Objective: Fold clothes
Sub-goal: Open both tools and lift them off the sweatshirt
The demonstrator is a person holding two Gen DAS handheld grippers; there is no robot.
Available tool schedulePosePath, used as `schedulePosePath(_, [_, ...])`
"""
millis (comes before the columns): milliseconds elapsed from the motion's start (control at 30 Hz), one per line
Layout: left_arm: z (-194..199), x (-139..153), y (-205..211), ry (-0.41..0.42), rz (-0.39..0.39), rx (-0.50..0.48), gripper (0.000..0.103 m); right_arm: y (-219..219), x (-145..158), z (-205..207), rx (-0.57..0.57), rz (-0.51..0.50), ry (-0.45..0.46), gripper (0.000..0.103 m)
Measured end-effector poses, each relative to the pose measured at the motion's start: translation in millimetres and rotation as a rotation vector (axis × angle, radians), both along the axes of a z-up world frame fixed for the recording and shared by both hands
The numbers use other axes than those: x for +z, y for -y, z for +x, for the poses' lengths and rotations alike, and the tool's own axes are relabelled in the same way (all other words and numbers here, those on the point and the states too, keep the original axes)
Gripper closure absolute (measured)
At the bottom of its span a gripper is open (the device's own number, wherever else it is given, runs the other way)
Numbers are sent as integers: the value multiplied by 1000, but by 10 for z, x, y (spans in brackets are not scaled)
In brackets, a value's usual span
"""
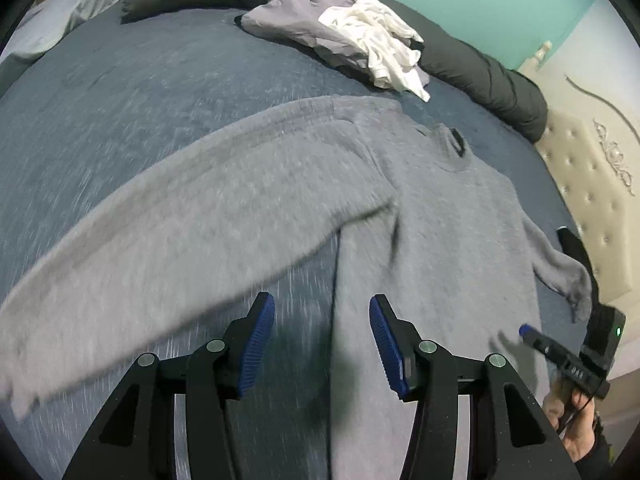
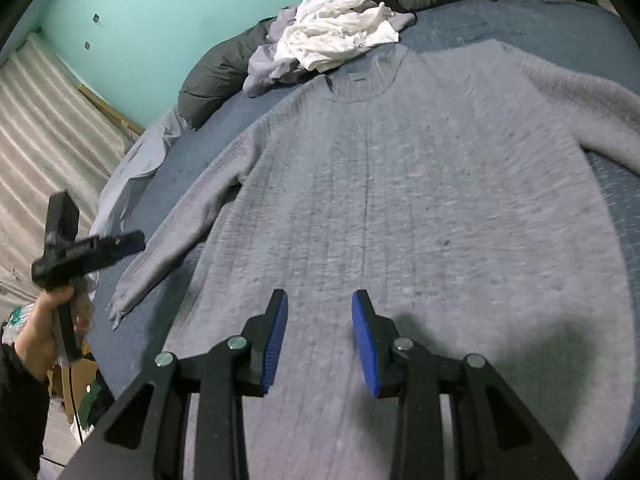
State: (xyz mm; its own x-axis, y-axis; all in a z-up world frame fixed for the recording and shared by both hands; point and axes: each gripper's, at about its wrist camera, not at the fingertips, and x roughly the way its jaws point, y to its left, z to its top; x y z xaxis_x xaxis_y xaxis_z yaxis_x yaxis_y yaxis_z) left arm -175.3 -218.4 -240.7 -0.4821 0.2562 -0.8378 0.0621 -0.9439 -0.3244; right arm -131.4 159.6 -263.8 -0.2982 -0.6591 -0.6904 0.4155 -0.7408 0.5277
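The left gripper (image 1: 322, 344) hovered released above the grey sweater (image 2: 400, 184). The sweater lay flat, both sleeves spread, mid-bed (image 1: 140, 92). The right gripper (image 2: 320, 340) hovered released. Likely step: a sleeve fold, needing a cuff pinch.

No legible text, label or number on anything in view.

Both wrist views look down close; they share the sweater (image 1: 400, 208).
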Motion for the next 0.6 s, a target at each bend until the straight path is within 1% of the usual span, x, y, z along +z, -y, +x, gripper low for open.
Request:
schedulePosePath(167, [-537, -154, 50, 12, -52, 7, 49, 30, -122, -126, -2, -13, -10, 70])
schedulePosePath(267, [-865, -256, 93, 21, -85, 15, 49, 39, -117, -213, -9, -33, -14, 70])
schedulePosePath(333, [-1083, -324, 122, 26, -107, 20, 49, 72, -99, -265, -5, -50, -20, 65])
schedulePosePath(400, [-1272, -375, 148, 28, -138, 31, 49, 132, -97, -305, 14, -60, -21, 64])
schedulePosePath(533, [-1537, -427, 204, 21, -200, 43, 48, 240, -106, -339, 44, -36, -47, 64])
schedulePosePath(600, [-1631, -449, 248, 18, -214, 52, 48, 276, -142, -367, 60, -35, -37, 64])
